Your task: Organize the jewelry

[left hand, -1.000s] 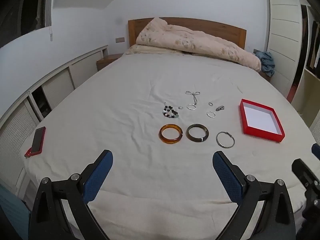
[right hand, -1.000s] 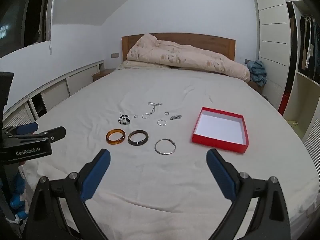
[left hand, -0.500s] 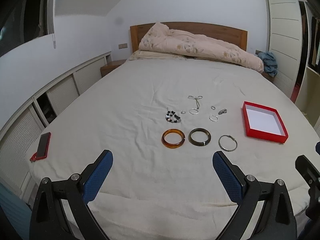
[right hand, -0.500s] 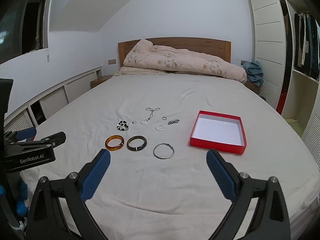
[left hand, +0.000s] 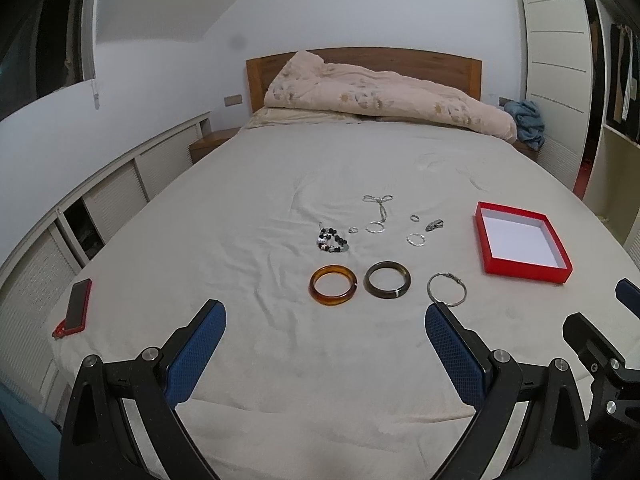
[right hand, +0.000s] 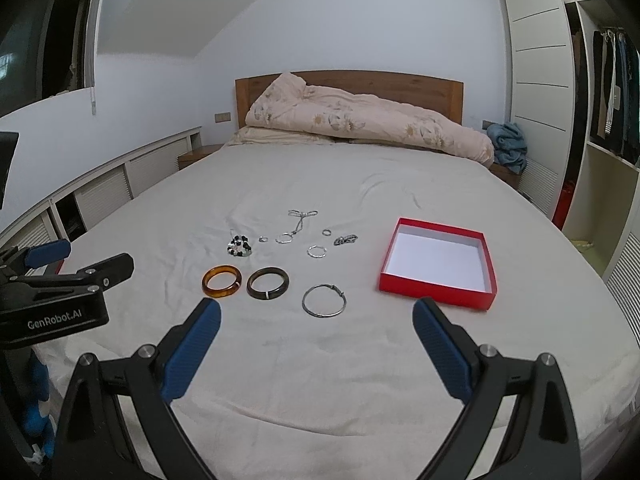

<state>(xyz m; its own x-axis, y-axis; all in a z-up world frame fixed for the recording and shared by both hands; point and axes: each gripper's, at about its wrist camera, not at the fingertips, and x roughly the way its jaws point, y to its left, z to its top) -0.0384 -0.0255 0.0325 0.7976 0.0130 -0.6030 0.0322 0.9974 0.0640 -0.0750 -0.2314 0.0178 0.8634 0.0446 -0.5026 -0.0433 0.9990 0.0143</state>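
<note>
Jewelry lies loose on the bed (left hand: 240,360), in its middle toward the near edge. Nearest, in a row, are an amber bangle (left hand: 333,290), a dark bangle (left hand: 387,280) and a silver bangle (left hand: 447,289), close together but apart. Behind them lie a bead bracelet (left hand: 332,241), small rings, a silver hoop (left hand: 416,239) and a chain (left hand: 378,204). A red box (left hand: 527,270) sits open toward the right edge, nothing in it.

Both tongs hover over the near edge. The left gripper (left hand: 325,328) has its jaws spread wide, holding nothing and touching nothing. The right gripper (right hand: 316,326) is likewise wide apart and empty, its gap framing the silver bangle. A red-cased phone (left hand: 76,307) lies at the left edge.
</note>
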